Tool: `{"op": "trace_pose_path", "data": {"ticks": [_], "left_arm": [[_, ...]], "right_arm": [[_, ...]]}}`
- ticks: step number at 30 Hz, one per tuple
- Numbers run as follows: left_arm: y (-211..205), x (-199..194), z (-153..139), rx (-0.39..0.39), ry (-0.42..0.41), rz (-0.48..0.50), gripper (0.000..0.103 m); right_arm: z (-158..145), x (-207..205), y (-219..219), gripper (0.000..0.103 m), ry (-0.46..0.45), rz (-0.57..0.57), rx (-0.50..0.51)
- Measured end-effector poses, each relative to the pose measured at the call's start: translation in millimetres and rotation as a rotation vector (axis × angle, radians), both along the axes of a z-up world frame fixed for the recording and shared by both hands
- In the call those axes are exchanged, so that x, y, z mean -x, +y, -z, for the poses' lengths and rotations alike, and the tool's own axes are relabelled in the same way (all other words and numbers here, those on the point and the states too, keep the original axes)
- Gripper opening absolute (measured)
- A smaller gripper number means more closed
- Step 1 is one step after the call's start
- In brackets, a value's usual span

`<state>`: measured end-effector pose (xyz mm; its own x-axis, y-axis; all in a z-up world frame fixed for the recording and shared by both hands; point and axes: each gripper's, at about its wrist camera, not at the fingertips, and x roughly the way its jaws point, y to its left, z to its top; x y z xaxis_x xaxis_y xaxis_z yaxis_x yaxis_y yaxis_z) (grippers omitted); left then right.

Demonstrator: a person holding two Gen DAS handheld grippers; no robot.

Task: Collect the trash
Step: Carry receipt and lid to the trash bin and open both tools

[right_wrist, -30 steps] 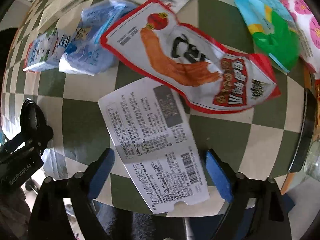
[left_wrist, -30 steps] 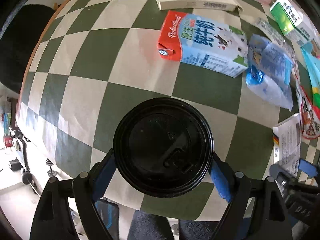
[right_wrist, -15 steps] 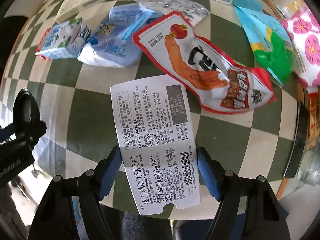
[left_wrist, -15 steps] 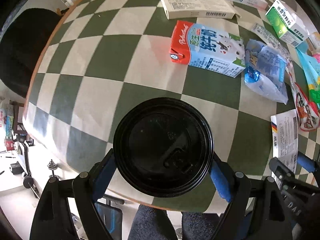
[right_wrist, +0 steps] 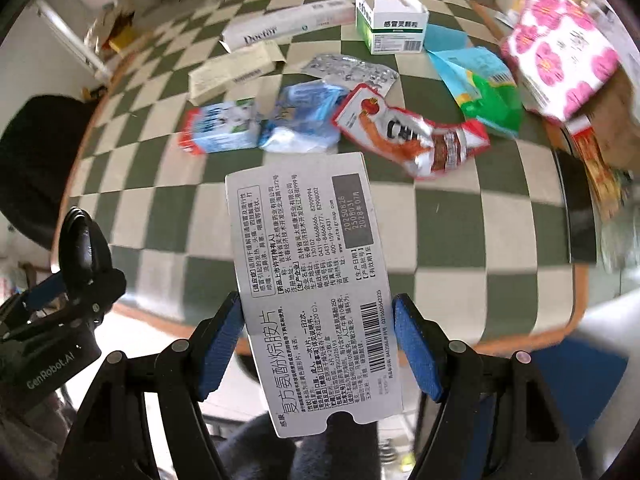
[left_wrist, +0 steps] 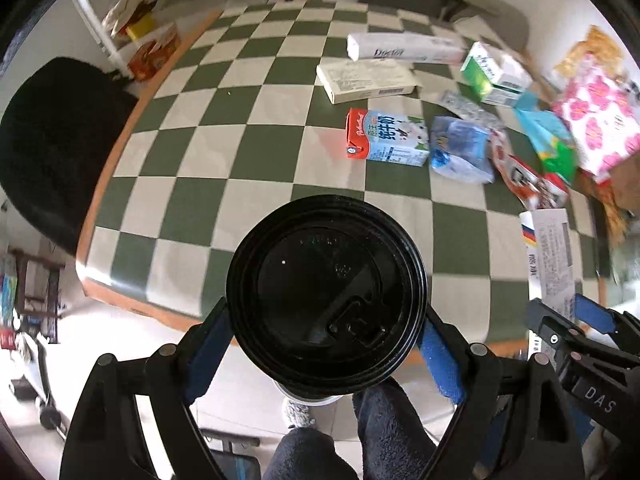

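A cup with a black lid [left_wrist: 326,292] hangs above the near edge of the checkered table [left_wrist: 256,108], and my left gripper [left_wrist: 326,320] is shut on its sides. A flat white medicine box [right_wrist: 308,240] with printed text and a barcode is clamped by its long edges between the blue pads [right_wrist: 412,344] of my right gripper [right_wrist: 318,328], also lifted off the table. In the left wrist view the same box [left_wrist: 550,256] shows at the right edge.
On the table lie a milk carton [left_wrist: 386,140], a blue plastic bag [right_wrist: 304,116], a red snack wrapper [right_wrist: 412,140], a green-and-white box [right_wrist: 392,26], a long toothpaste box [right_wrist: 280,26] and a pink-flowered pack [right_wrist: 560,56]. A black chair [left_wrist: 48,144] stands at the left.
Both grippers have risen, so the table looks smaller and farther. The right gripper's jaws closed on the medicine box and lifted it off the table. The cup stays clamped in the left.
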<state>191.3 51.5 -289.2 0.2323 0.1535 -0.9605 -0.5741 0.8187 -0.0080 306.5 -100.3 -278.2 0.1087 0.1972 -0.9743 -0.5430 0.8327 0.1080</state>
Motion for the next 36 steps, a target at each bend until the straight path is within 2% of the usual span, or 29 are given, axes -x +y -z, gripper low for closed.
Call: {"op": "trace_pose_path", "data": {"ticks": [4, 6, 8, 11, 13, 16, 19, 24, 28, 29, 32, 35, 36], "left_arm": [[-1, 38, -8, 0.016, -0.032, 0.058, 0.086], [-1, 58, -4, 0.038, -0.036, 0.080, 0.086], [-1, 77, 8, 0.078, -0.023, 0.093, 0.086], [0, 101, 41, 0.179, 0.009, 0.088, 0.086], [3, 114, 73, 0.264, 0.035, 0.066, 0.086], [11, 128, 140, 0.375, 0.080, 0.009, 0.086], [17, 132, 204, 0.451, 0.117, -0.026, 0.086], [24, 129, 331, 0.607, 0.168, -0.072, 0.088], [28, 133, 403, 0.613, 0.201, -0.094, 0.096], [29, 136, 413, 0.610, 0.204, -0.099, 0.103], [35, 141, 439, 0.563, 0.204, -0.109, 0.103], [41, 150, 450, 0.471, 0.202, -0.123, 0.103], [43, 153, 449, 0.414, 0.209, -0.120, 0.103]], "right_arm": [[9, 48, -1, 0.076, 0.002, 0.070, -0.050], [23, 72, -1, 0.076, 0.025, 0.104, -0.070], [37, 95, -7, 0.076, 0.056, 0.139, -0.080], [68, 125, -16, 0.076, 0.129, 0.182, -0.077], [95, 142, -20, 0.076, 0.179, 0.199, -0.061], [151, 159, -29, 0.076, 0.262, 0.234, -0.038], [226, 167, -37, 0.076, 0.348, 0.275, -0.030], [352, 173, -43, 0.076, 0.457, 0.323, -0.037], [447, 175, -35, 0.077, 0.529, 0.330, -0.041], [466, 176, -32, 0.077, 0.543, 0.328, -0.040], [518, 179, -15, 0.078, 0.578, 0.281, -0.057], [548, 182, 2, 0.103, 0.562, 0.226, -0.069], [553, 184, 8, 0.103, 0.542, 0.208, -0.058]]}}
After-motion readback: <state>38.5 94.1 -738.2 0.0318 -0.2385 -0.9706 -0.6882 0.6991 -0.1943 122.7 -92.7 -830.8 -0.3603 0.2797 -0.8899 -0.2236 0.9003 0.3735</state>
